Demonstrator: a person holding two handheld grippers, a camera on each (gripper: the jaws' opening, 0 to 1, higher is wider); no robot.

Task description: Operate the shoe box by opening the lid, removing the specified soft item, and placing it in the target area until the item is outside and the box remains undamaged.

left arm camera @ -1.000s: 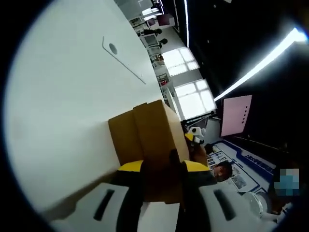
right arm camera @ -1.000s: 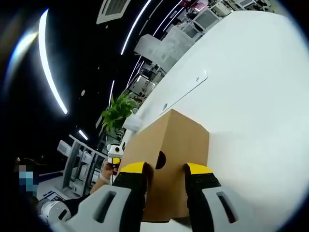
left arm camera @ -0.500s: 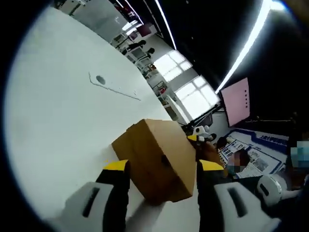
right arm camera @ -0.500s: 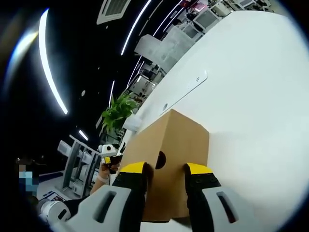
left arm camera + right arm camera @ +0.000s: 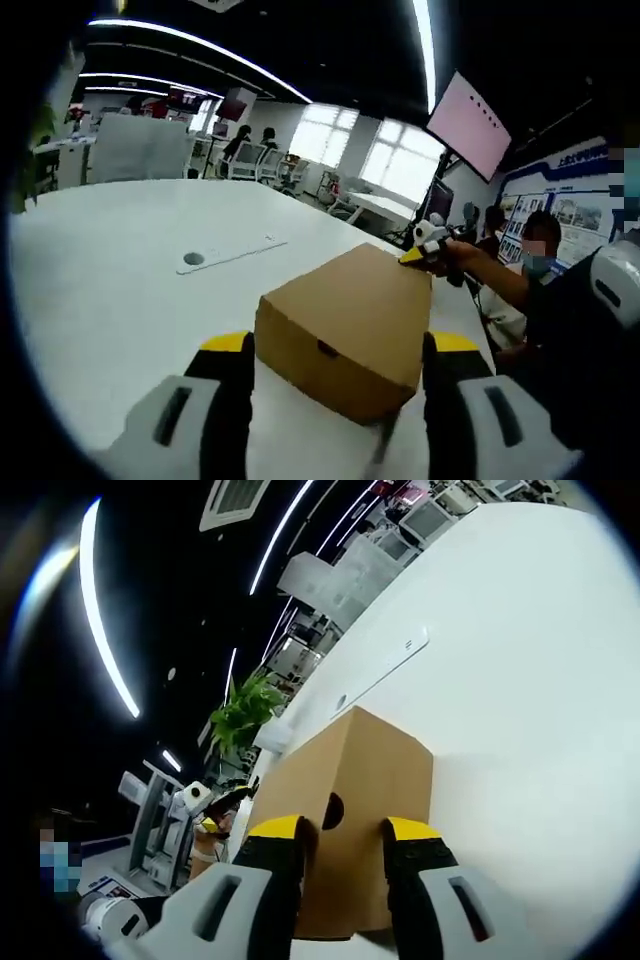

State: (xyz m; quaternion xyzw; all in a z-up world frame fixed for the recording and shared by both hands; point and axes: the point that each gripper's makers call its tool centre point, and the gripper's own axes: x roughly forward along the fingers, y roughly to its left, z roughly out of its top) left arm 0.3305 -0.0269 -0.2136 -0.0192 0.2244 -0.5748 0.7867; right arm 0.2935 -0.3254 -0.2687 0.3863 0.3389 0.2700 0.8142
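The closed shoe box sits on the white surface, the left gripper fingers spread wide either side, the right gripper fingers clamped on its end.

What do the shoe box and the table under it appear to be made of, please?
Shoe box: probably cardboard, given its matte brown faces, folded edges and punched finger hole. Table: smooth white top, likely laminate or painted board, with a faint sheen; the exact material cannot be told.
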